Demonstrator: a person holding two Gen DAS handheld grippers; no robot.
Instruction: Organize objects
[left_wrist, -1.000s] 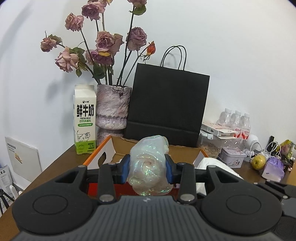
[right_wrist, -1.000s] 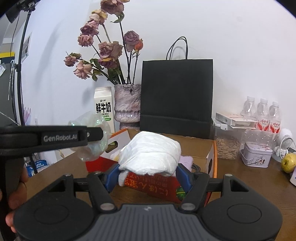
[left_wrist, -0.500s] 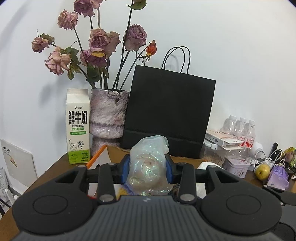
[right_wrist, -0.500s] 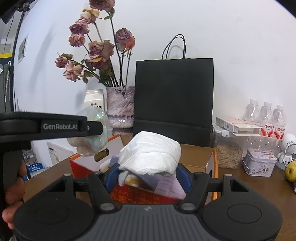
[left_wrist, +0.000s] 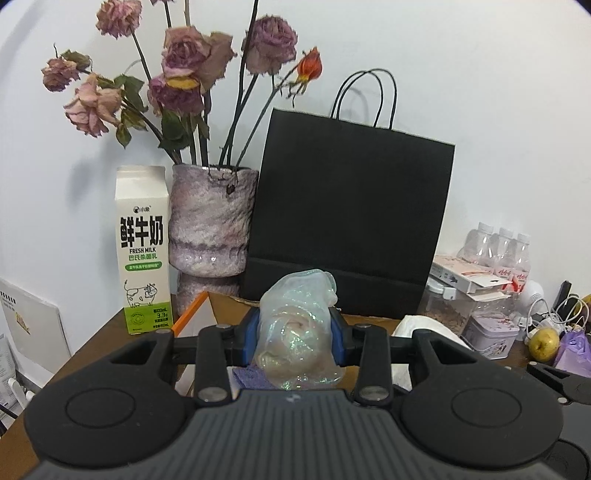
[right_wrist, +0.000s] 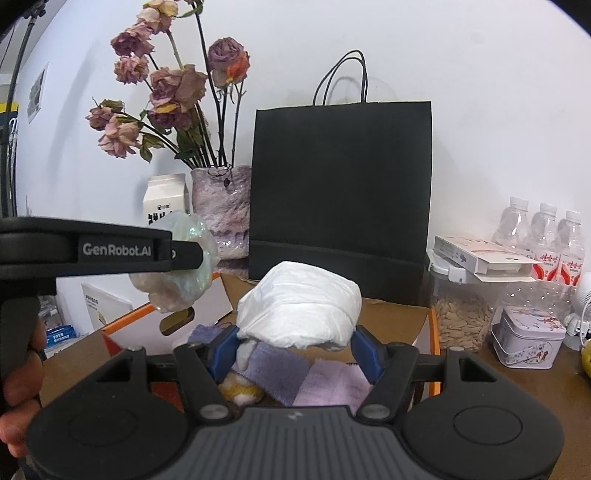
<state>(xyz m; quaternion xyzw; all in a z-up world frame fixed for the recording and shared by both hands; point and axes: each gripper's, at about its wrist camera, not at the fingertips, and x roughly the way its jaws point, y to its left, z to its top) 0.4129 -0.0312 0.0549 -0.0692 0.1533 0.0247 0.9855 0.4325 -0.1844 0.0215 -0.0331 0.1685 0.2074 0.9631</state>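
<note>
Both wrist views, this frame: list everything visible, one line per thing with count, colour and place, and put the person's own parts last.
iridescent bundle: 1, pearly translucent, clamped in left gripper
white bundle: 1, white, clamped in right gripper
cardboard box: 1, brown with orange edges, open, under both grippers
purple cloths: 2 shades, inside the box
paper bag: 1, black, behind the box
vase: 1, mottled purple, left of the bag
dried roses: several, faded pink-purple, in the vase
milk carton: 1, white and green, left of the vase
water bottles: 3, clear, far right
seed container: 1, clear, right of the box
tin: 1, pale lilac, right
left gripper: black, blue pads
right gripper: black, blue pads
hand: 1, on the left gripper's handle
</note>
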